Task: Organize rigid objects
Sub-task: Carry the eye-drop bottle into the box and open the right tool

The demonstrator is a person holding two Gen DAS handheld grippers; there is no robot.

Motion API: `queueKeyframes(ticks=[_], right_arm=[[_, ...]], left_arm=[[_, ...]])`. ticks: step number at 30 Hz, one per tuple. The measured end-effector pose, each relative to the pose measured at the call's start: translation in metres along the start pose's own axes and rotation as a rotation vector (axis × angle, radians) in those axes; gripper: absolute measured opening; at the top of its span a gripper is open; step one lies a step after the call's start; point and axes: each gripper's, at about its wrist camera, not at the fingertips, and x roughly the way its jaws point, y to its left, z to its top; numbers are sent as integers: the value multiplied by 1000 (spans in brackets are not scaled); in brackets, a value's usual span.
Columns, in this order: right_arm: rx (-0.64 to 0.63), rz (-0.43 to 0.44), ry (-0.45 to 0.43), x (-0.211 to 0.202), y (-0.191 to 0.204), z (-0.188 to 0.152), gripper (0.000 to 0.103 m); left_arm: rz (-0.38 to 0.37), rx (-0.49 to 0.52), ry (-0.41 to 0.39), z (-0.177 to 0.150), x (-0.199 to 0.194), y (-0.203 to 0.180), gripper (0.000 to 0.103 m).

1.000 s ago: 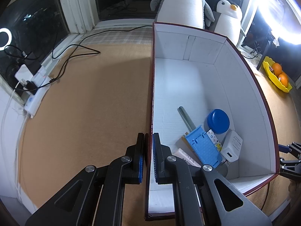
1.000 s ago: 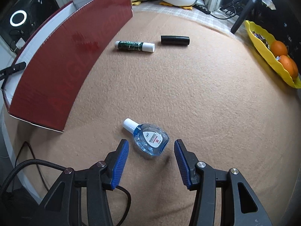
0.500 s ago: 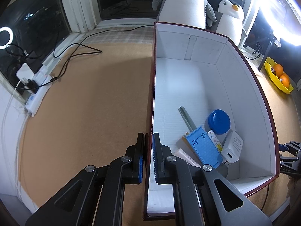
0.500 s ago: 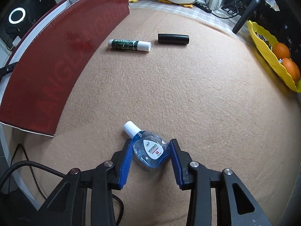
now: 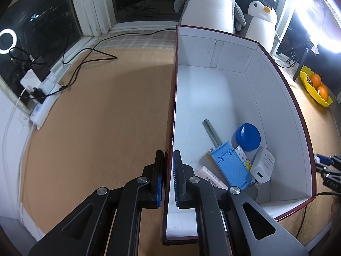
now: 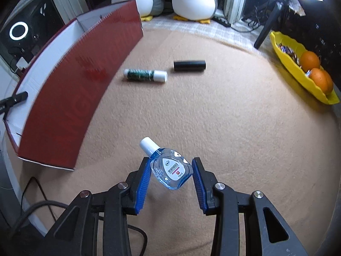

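While the left tongs (image 5: 168, 178) pinch the red-sided white box wall (image 5: 170, 132), the right tongs (image 6: 171, 181) clamp a clear blue dropper bottle (image 6: 169, 170); two tubes await.

Desk (image 5: 96, 128): tan felt-like cover, checked cloth strip along its far edge by the window.

Left wrist view: white power strip (image 5: 43, 104) at the desk's left edge, white adapter (image 5: 29, 81) and dark plugs on it; black cable (image 5: 89, 53) loops from there across the far desk. Ring-light reflection (image 5: 7, 41) in the dark window pane.

Two penguin plush toys behind the desk: large one (image 5: 211, 0), smaller one (image 5: 262, 23) with orange beak to its right.

Right wrist view: yellow tray (image 6: 294, 68) at the desk's right edge, two oranges (image 6: 310, 60) and wrapped sweets inside. Black stand leg (image 6: 266, 29) beside the tray's far end.
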Motion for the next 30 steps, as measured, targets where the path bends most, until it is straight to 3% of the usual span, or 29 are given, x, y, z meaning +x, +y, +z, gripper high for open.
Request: queueKeyframes(ticks=[16,30], right_arm=[[-116,102,-178,-55,60,56,35],[-220,163,-220,-55,107,87,35]], left_arm=[[9,-20,-9,-5,-8,0,7],[21,-41,-15,-8,-13,-1,7]])
